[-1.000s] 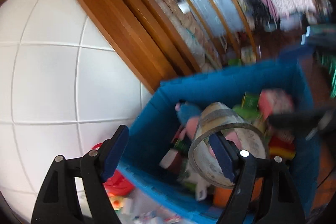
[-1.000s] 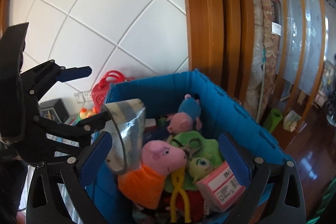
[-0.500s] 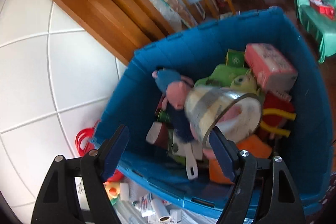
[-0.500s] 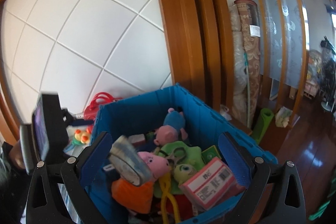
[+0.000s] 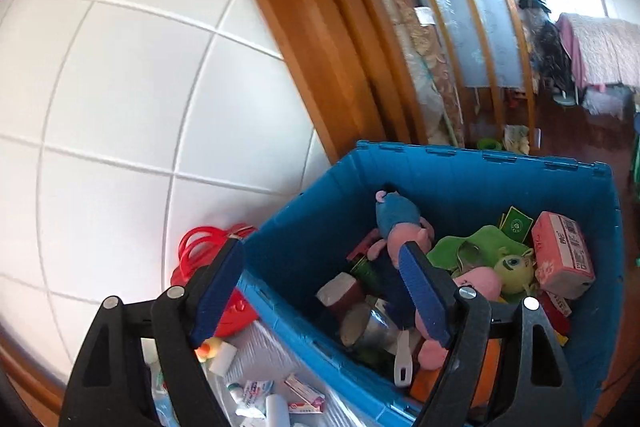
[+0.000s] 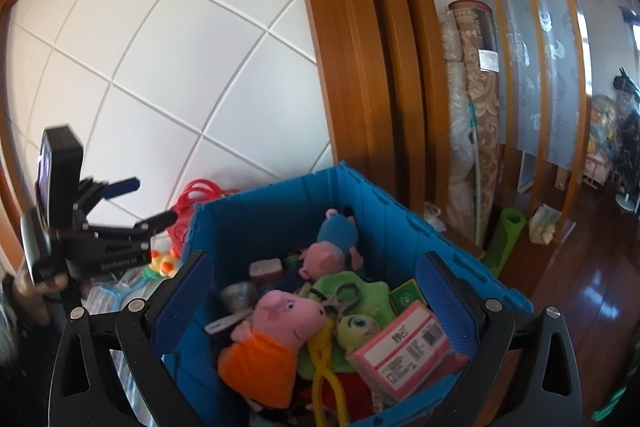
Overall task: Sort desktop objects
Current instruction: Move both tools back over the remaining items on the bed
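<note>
**Tape roll in the bin, both grippers empty above it**

The left gripper (image 5: 320,291) hangs over the near-left corner of the blue bin (image 5: 472,167), its jaws wide apart with nothing between them. The right gripper (image 6: 316,303) stands over the bin's near side, jaws likewise spread and empty. The silver tape roll (image 5: 366,325) lies inside the bin on its side, near the left wall, beside a white-handled tool (image 5: 402,357) and below the blue-clad pig plush (image 5: 400,223). Further right sit the pig plush in orange (image 6: 276,335), a green one-eyed toy (image 6: 358,327), yellow pliers (image 6: 324,359) and a pink box (image 6: 404,351). More clutter, small tubes and packets (image 5: 276,395), lies on the surface left of the bin and is yet to be sorted.

The bin is crowded and piled high, so the likely trouble is a loose item rolling: the tape rests on uneven toys and could slip deeper or tip against the wall. The left gripper's right finger sits close over the bin's rim; a careless swing towards the clutter could clip that edge and jolt the bin. The small tubes lie close together, so a wide-jawed grab may catch two at once or push one away
</note>
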### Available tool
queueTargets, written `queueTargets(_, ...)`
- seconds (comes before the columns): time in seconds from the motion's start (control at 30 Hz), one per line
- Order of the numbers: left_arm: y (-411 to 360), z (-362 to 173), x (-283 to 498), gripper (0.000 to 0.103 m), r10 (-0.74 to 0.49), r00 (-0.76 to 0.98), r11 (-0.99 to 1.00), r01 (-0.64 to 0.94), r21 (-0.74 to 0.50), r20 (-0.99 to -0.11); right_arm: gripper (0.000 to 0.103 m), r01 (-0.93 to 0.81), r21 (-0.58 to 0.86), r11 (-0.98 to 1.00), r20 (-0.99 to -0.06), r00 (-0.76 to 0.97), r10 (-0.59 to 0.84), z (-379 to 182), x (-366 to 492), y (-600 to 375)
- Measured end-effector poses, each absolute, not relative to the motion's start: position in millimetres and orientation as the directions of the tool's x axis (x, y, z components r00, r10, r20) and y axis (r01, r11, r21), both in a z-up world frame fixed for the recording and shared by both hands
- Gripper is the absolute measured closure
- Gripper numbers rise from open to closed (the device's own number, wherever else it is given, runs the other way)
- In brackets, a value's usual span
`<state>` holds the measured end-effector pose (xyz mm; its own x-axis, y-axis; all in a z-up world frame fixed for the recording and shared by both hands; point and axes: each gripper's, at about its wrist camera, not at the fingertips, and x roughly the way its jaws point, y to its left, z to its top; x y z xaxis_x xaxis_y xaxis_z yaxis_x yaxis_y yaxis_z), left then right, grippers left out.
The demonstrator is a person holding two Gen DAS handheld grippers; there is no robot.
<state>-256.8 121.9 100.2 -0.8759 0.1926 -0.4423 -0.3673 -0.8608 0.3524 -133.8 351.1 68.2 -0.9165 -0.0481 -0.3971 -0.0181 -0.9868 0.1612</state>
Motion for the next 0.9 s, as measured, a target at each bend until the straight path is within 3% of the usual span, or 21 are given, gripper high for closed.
queueTargets(0.4, 47.4, 71.8, -183.5, 0.023, -0.036, -0.965, -0.972, -0.027, 0.233, -0.260, 0.000, 0.049, 0.148, -0.988, -0.298, -0.950, -0.092, 37.1, -108.2, 297.5)
queueTargets(0.73, 2.4, 55.2, -147.5, 0.023, -0.113, -0.971, -0.966, 0.057, 0.253, -0.212, 0.000, 0.070, 0.118, -0.991, -0.307, -0.946, -0.104, 28.0, -75.4, 243.1)
queueTargets(0.9, -44.5, 42.1, -140.8, 0.023, -0.116, -0.963, -0.965, 0.052, 0.256, -0.244, 0.000, 0.075, 0.106, -0.992, -0.307, -0.946, -0.104, 29.2, -64.5, 201.5)
